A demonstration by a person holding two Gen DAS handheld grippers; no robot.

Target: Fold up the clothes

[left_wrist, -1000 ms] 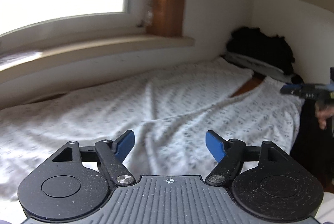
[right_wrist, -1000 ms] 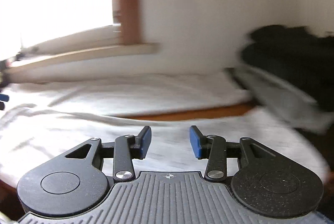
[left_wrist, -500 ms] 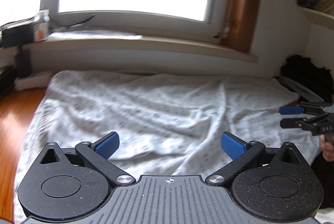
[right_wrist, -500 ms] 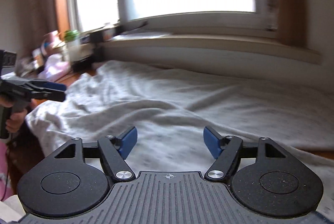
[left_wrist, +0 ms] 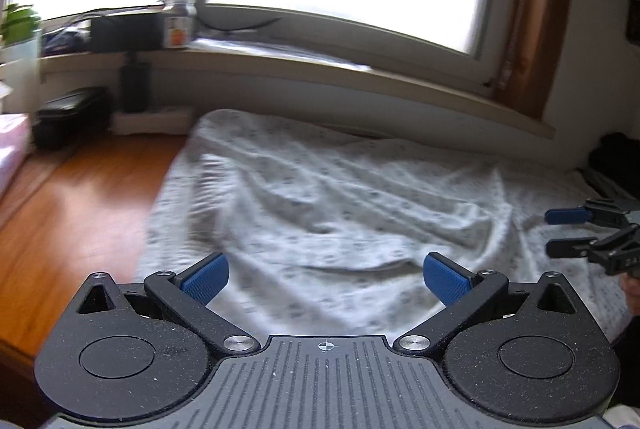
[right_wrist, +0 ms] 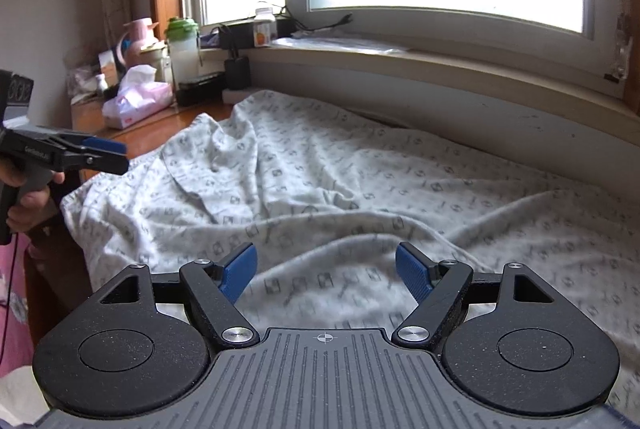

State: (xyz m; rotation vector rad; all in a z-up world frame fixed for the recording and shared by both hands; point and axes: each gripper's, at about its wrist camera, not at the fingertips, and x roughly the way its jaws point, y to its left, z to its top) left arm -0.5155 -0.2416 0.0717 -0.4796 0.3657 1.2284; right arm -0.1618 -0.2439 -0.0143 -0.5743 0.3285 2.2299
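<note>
Left tongs (left_wrist: pixel 326 279) spread wide and empty, pads clear of the cloth; right tongs (right_wrist: pixel 326 271) also released and empty, jaws having just been opening, nothing between them. Both tilted down over the near hem, probably to choose a pinch point on each side. Directly ahead of and under both pairs: the patterned white garment (right_wrist: pixel 360 197), spread rumpled, unfolded, ridges running across, likely laid out flat so edges can be found. Ahead and left of the left tongs, bare wooden surface (left_wrist: pixel 72 213). Farther off, a windowsill (right_wrist: pixel 460 65) with a bottle (left_wrist: pixel 180 21), well apart from the cloth.
</note>
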